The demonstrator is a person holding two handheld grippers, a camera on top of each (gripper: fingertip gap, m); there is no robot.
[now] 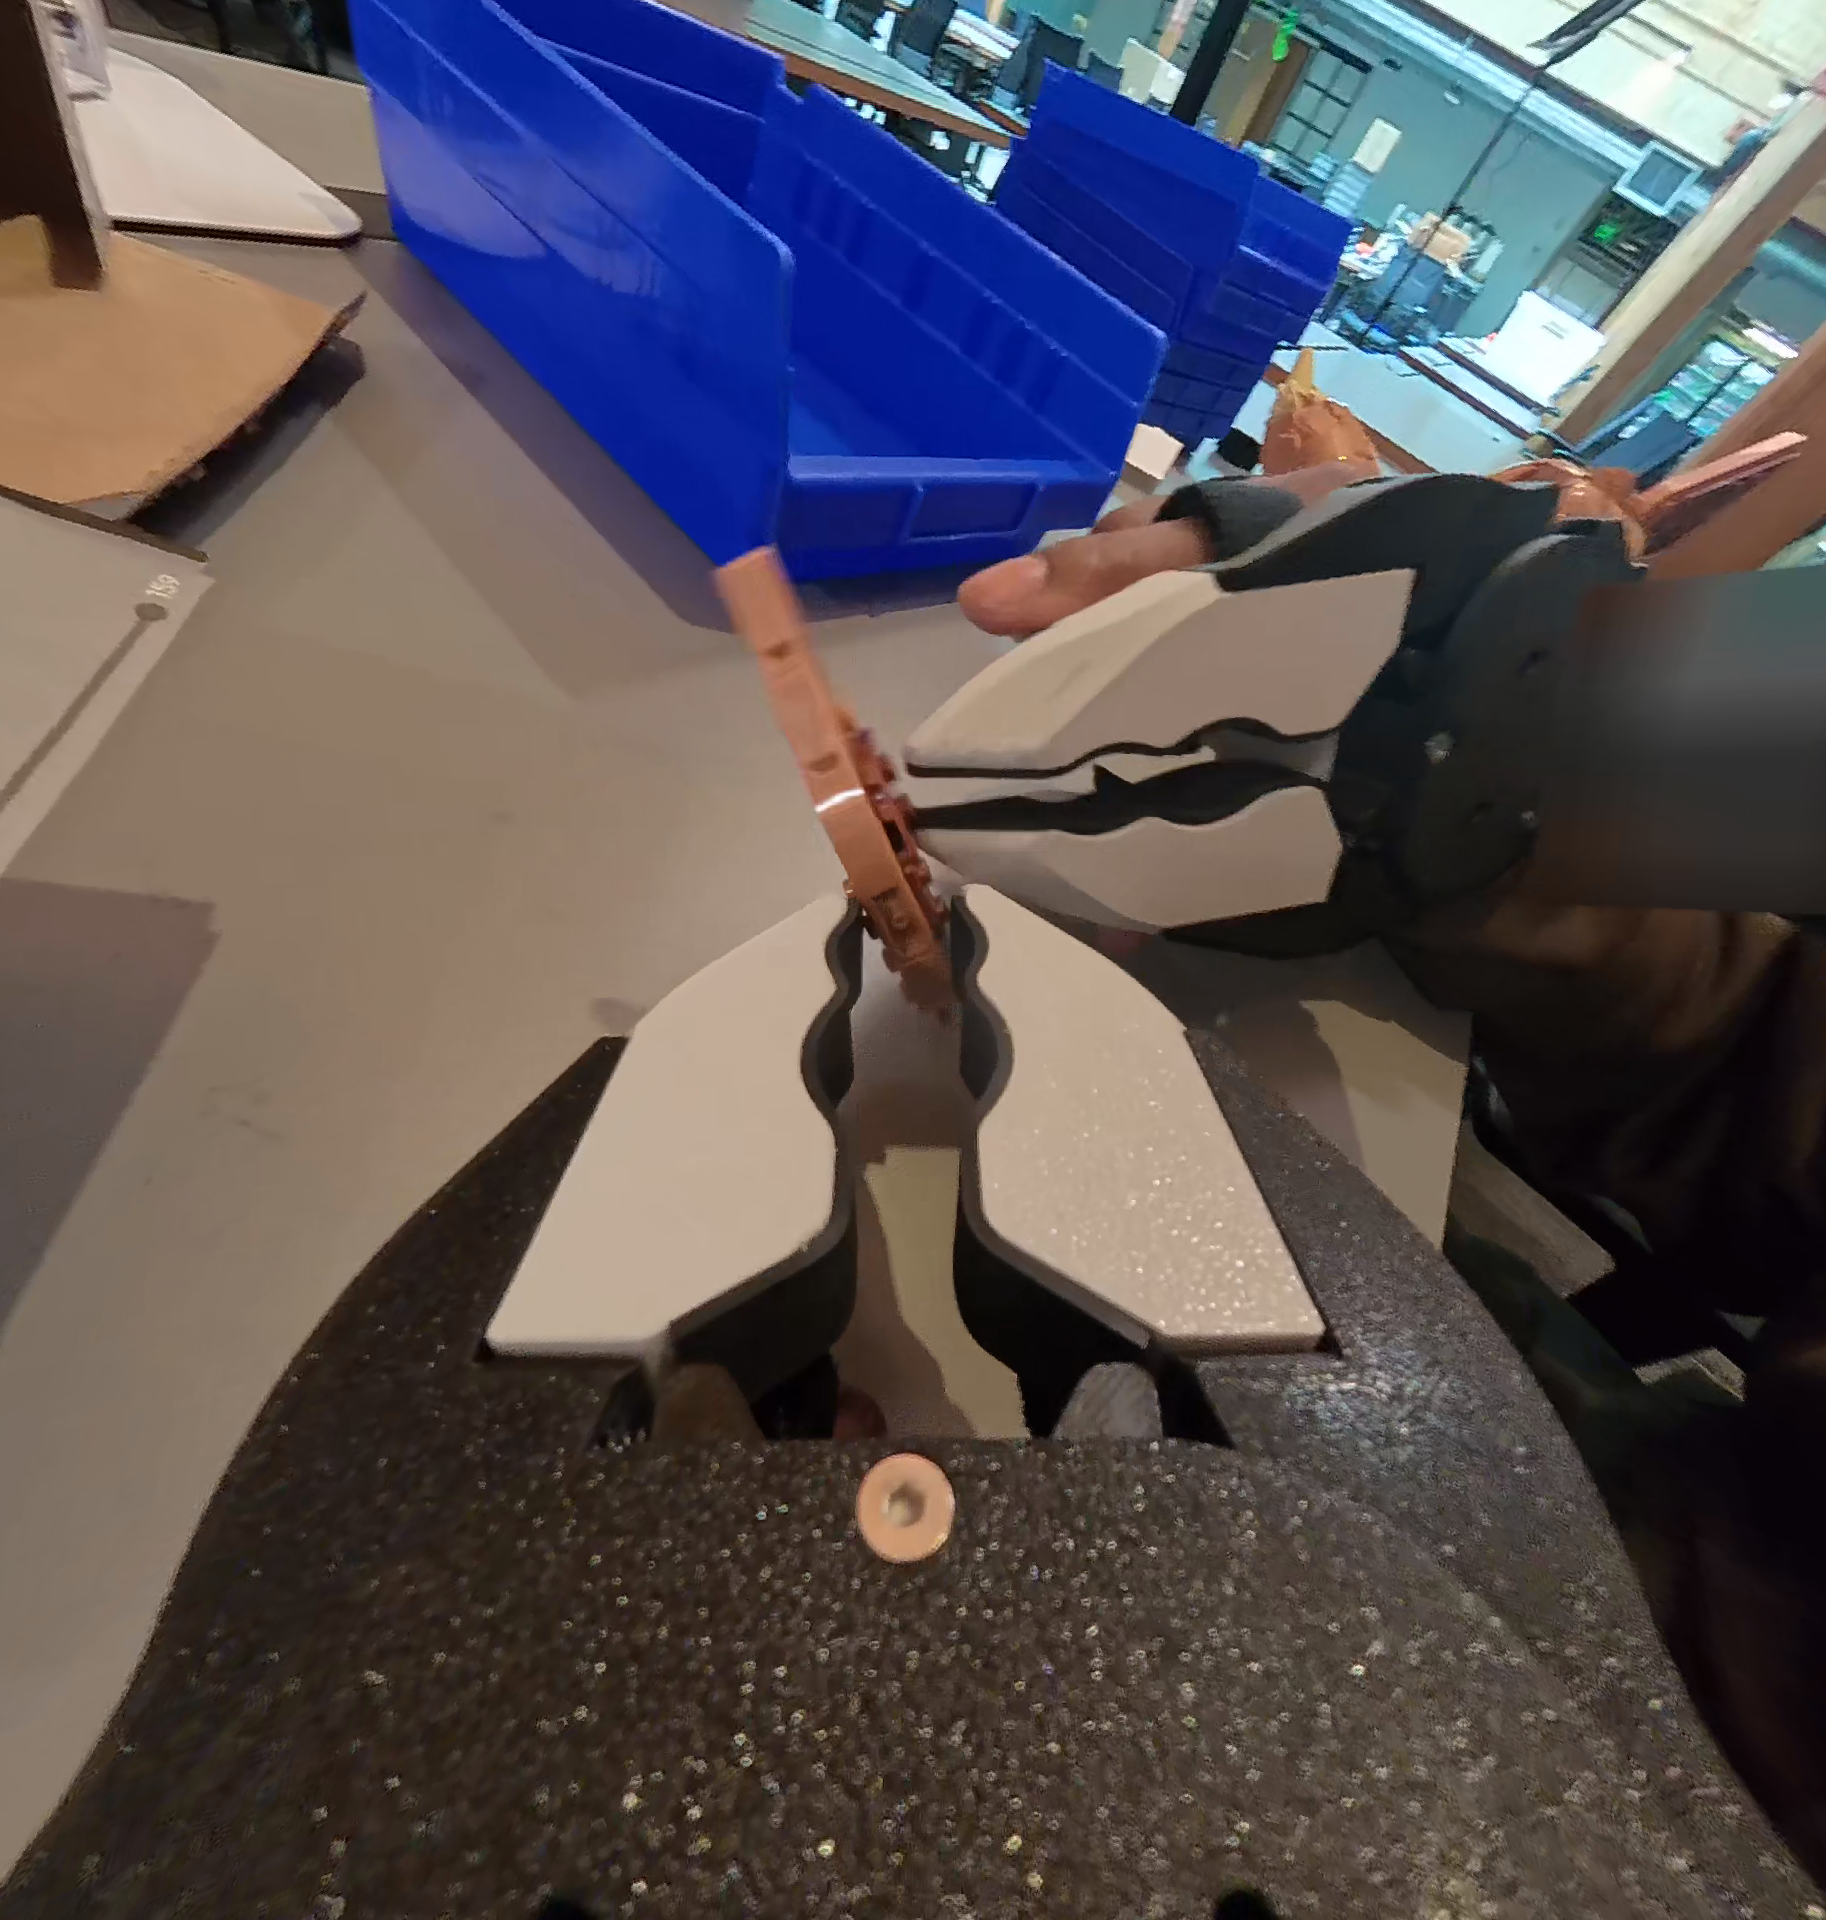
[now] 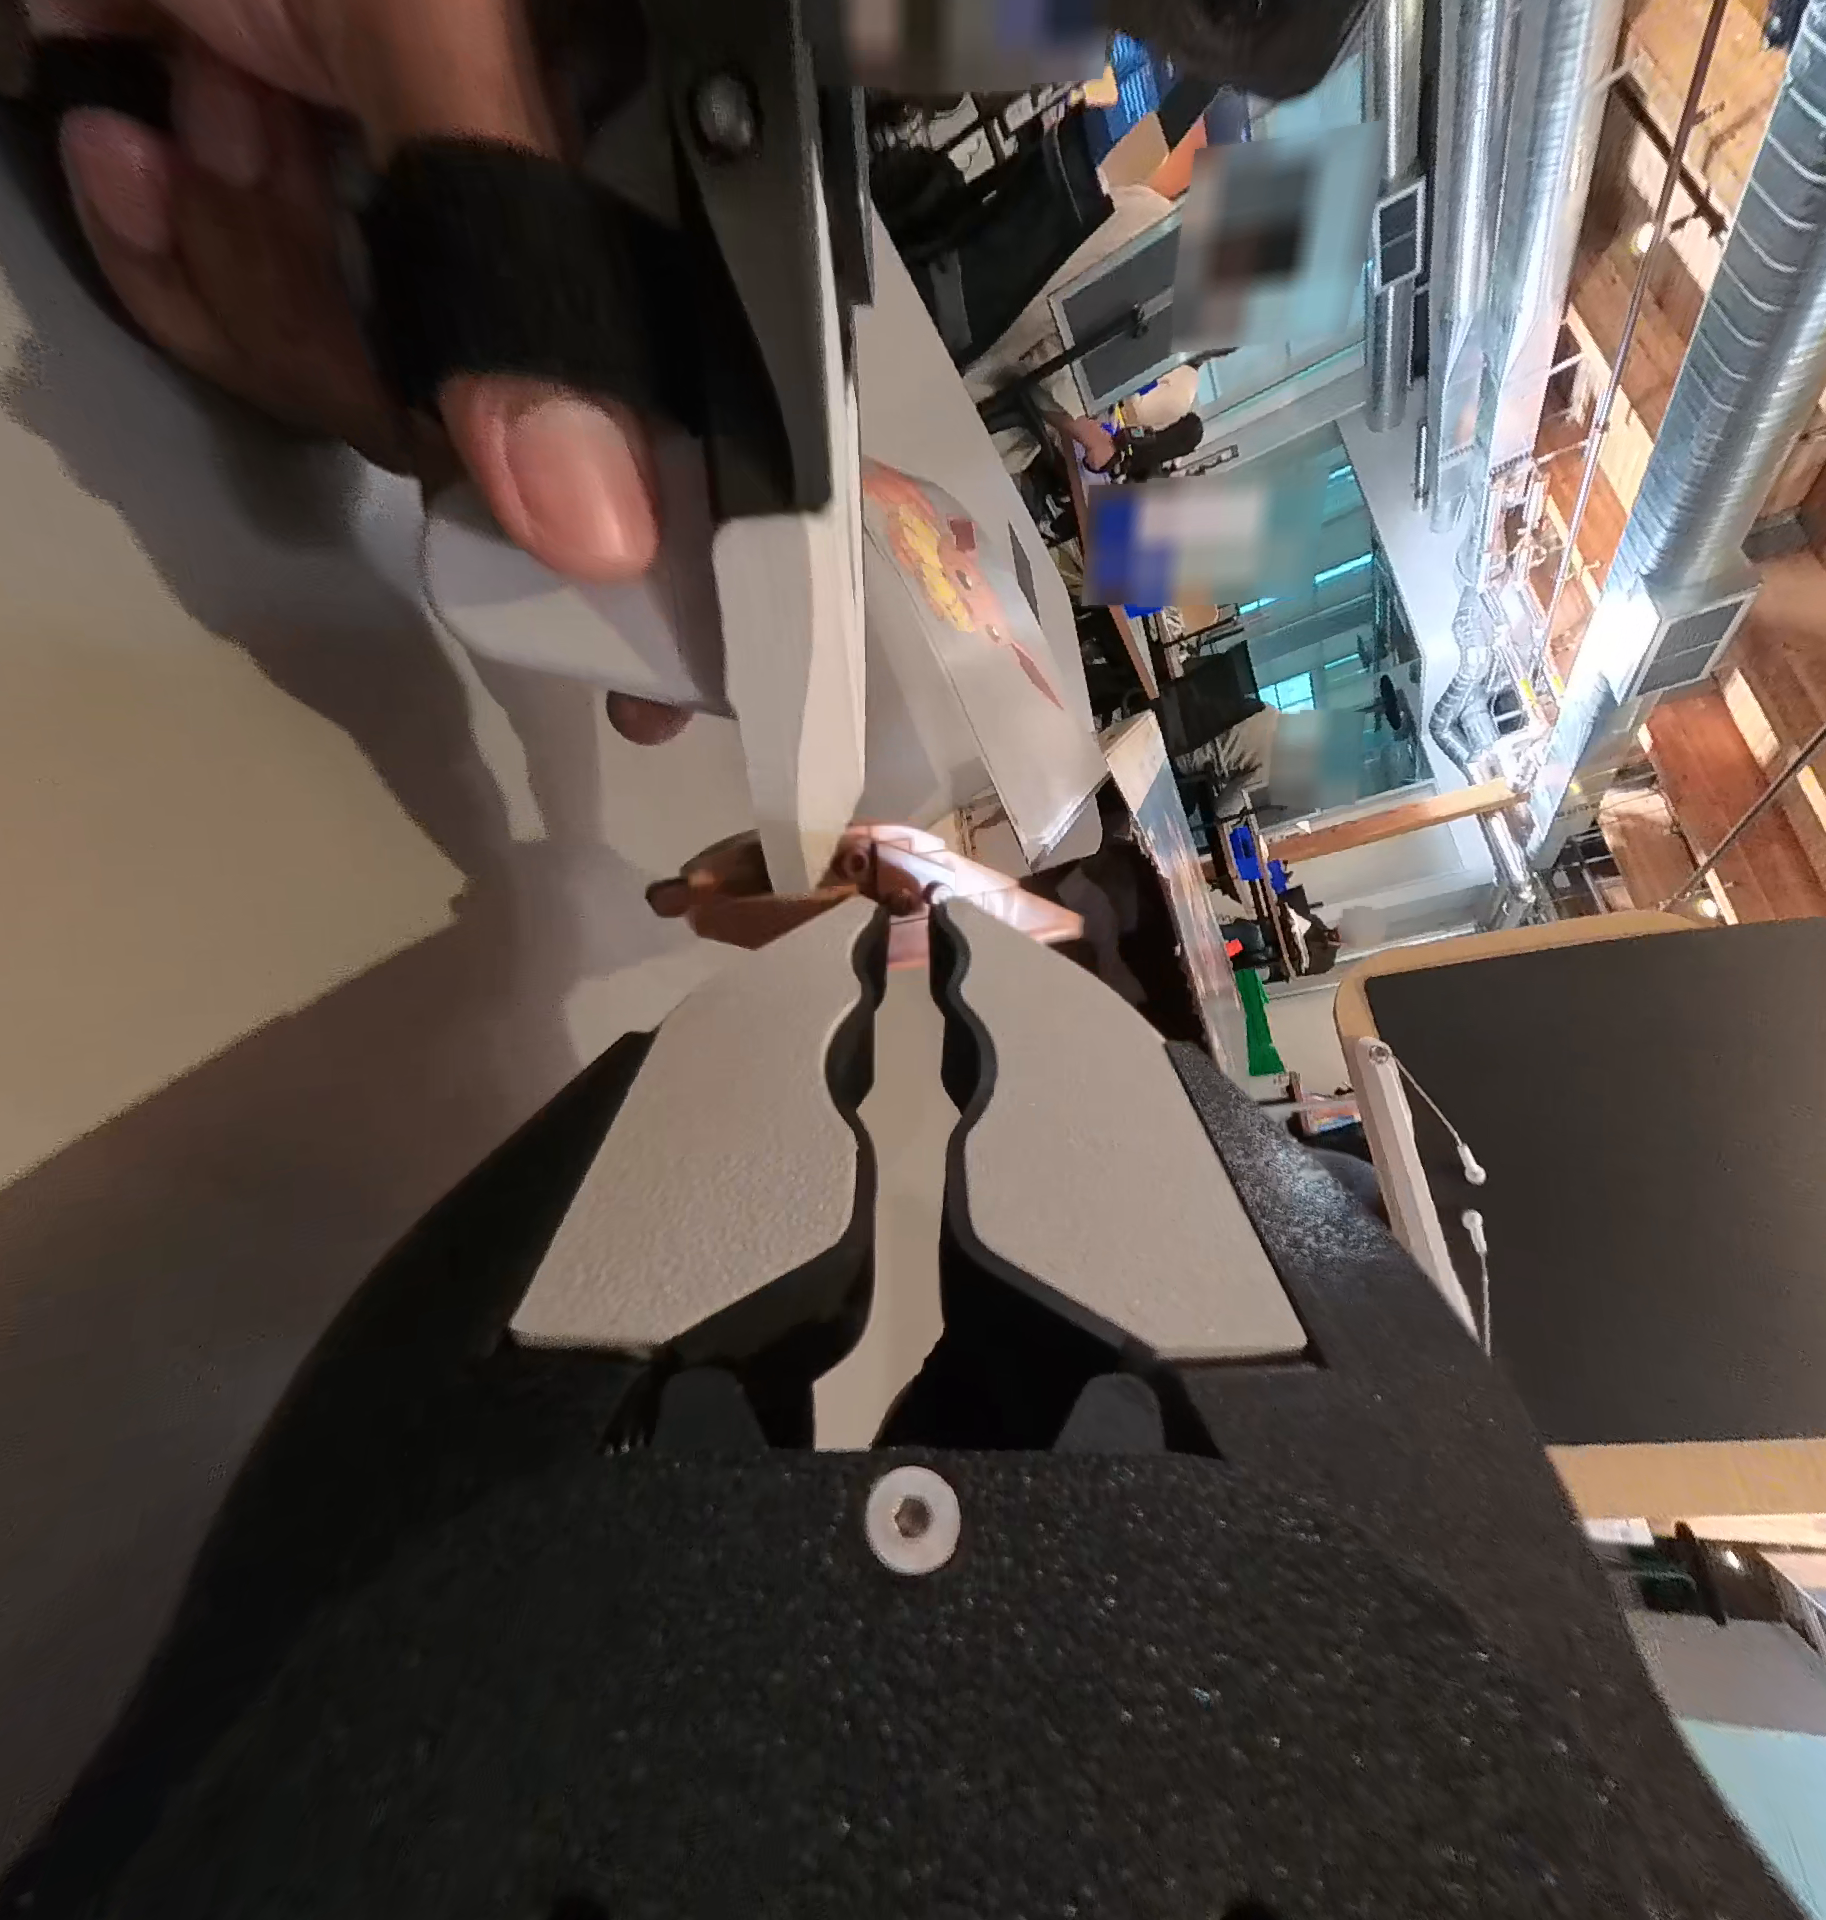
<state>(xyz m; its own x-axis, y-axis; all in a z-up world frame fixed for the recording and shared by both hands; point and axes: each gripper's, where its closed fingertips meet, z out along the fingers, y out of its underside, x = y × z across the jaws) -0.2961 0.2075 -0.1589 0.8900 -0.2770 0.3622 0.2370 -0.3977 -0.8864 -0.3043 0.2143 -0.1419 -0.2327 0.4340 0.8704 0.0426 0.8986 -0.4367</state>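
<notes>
Left wrist view: a copper-coloured strap, built of flat links with a small darker clasp part on its near side, is seen gripped at its lower end by the left tongs, whose pads press on it from both sides. From that grip the strap rises up and away over the grey counter, its long axis leaning slightly left, its free end standing in front of the blue bins. The right tongs come in from the right, held by a hand, with their tips set against the clasp just above the left grip; only a narrow slit is left between them. Right wrist view: the strap lies crosswise at the right tongs, and a piece of it is seen clenched between their dark pads, a contact that the left view leaves unclear. The left tongs are shown here from the side, pointing down onto the strap. Cardboard at far left appears only in the left view.
</notes>
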